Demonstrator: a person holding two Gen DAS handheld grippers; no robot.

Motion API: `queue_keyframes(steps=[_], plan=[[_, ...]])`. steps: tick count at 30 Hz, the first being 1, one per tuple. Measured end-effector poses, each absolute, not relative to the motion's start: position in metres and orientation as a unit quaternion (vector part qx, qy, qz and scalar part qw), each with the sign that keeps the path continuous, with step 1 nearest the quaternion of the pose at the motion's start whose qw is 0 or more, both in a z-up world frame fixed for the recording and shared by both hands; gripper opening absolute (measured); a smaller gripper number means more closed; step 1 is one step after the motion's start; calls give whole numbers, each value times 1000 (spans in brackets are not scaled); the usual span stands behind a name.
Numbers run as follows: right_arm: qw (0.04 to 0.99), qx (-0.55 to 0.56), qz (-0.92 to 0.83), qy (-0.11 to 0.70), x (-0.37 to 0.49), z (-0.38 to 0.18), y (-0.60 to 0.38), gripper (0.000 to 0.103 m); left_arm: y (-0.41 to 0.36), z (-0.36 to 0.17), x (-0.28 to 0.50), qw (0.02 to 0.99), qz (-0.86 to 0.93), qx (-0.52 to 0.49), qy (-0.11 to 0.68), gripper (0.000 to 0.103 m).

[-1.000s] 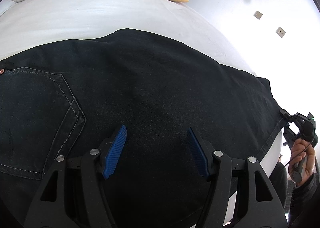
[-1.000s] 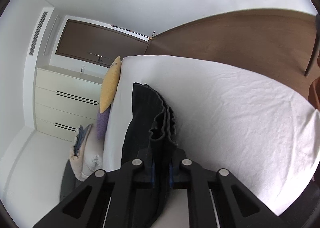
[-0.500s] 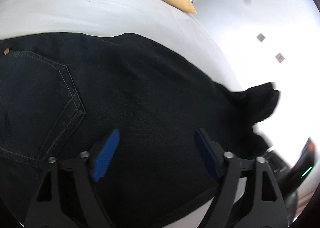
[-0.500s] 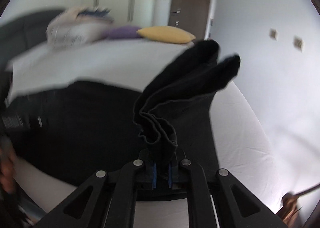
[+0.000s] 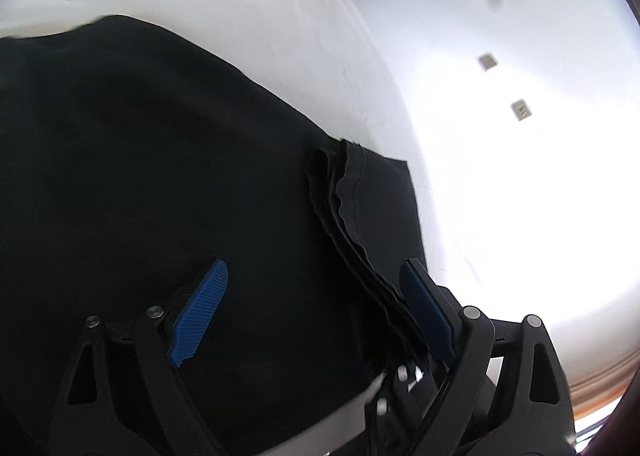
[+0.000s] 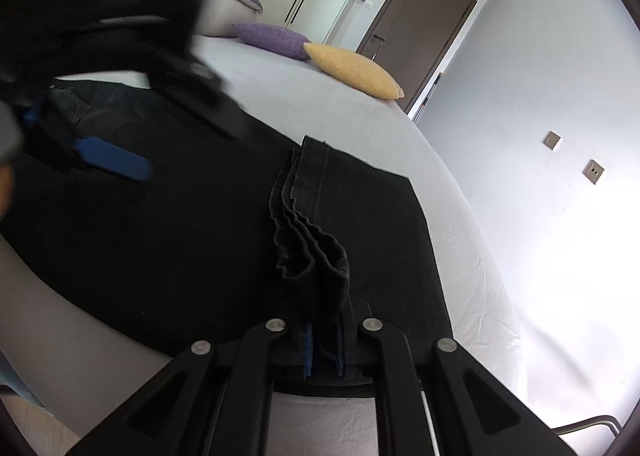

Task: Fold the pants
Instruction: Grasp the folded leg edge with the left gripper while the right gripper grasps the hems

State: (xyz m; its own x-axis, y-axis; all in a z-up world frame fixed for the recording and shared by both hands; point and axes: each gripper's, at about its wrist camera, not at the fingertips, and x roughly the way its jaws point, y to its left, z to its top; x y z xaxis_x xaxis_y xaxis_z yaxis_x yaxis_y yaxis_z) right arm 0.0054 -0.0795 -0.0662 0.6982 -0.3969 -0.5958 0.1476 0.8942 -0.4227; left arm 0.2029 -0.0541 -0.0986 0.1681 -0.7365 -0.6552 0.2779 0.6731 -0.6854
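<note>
Dark denim pants lie flat on the white bed. The leg-hem end is folded back over the legs, its stacked hems facing the waist. My right gripper is shut on the near hem corner and holds it low over the pants. My left gripper is open above the pants, its blue pads wide apart, just beside the folded hems. It also shows blurred in the right wrist view.
A yellow cushion and a purple cushion lie at the bed's far side, with folded bedding behind. A brown door and white wardrobes stand beyond. A white wall with two sockets runs along the right.
My right gripper has swung the leg hems up and over, laying them down on the pants toward the waist. My left gripper has shifted right toward the fold, still open.
</note>
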Motion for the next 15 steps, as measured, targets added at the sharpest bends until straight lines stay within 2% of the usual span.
queue_keyframes(steps=[6,7,9,10,15], plan=[[911,-175,-134,348,5,-59,-70,10,-84,-102,221,719,-348,-194,570,88],[912,-175,-129,348,5,-58,-68,10,-86,-101,222,719,-350,-190,570,85],[914,-177,-121,344,3,-56,-64,10,-87,-102,222,714,-362,-177,572,54],[915,-179,-115,343,3,-55,-60,10,-87,-105,223,708,-363,-171,581,29],[917,-191,-86,341,6,-51,-41,11,-59,-110,225,713,-360,-175,576,21]])
